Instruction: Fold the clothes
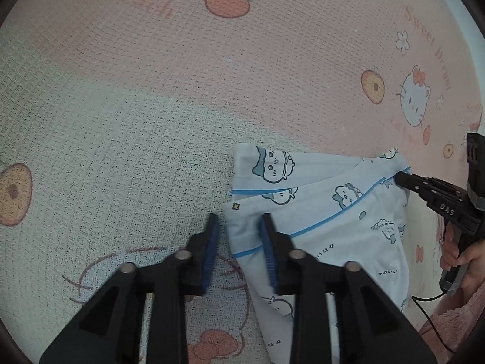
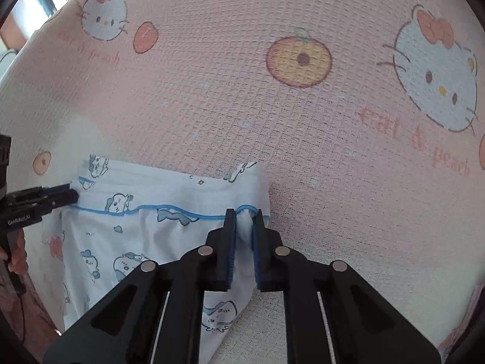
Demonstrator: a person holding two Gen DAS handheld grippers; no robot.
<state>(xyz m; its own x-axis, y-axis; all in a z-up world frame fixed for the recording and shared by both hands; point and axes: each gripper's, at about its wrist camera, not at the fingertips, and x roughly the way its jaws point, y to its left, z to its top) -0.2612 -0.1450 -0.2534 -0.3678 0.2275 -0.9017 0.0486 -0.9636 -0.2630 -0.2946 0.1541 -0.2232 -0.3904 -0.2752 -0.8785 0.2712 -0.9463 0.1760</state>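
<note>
- My left gripper [image 1: 239, 227] has its fingers apart; the garment's [image 1: 327, 212] left edge lies between them, one finger over the cloth, the other over the bedsheet [image 1: 151, 91].
- My right gripper [image 2: 244, 221] has its fingers clamped on a bunched fold at the garment's [image 2: 136, 236] right edge, beside the blue piping [image 2: 169, 210].
- The garment, pale blue with cartoon animal prints, lies partly folded on the pink cat-and-peach bedsheet [image 2: 272, 121].
- In the left wrist view, the right gripper's [image 1: 400, 178] tip sits at the cloth's far edge, a hand [image 1: 463, 257] on its handle.
</note>
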